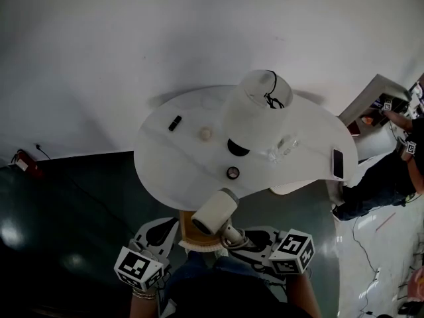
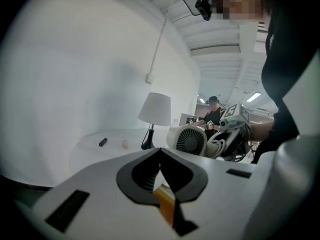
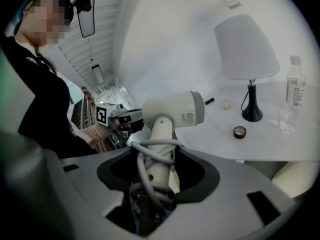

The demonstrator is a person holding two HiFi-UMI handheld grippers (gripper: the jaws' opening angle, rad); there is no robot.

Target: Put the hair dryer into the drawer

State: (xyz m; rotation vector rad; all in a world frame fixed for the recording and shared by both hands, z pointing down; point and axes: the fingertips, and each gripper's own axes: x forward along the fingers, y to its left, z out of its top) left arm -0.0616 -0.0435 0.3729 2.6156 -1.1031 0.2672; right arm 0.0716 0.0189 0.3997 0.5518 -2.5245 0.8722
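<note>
You are grasping the hair dryer (image 3: 172,111) by its handle in your right tongs (image 3: 156,171), your left tongs (image 2: 160,154) hovering clenched alongside.

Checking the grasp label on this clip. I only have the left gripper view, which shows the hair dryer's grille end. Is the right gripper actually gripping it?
Observer: Yes. The right gripper has its jaws closed on the handle of the hair dryer, with the cord wound round it.
Operator: Anything on the table hidden from me?
Observer: A small round tin lies on the table, just beyond the dryer.
</note>
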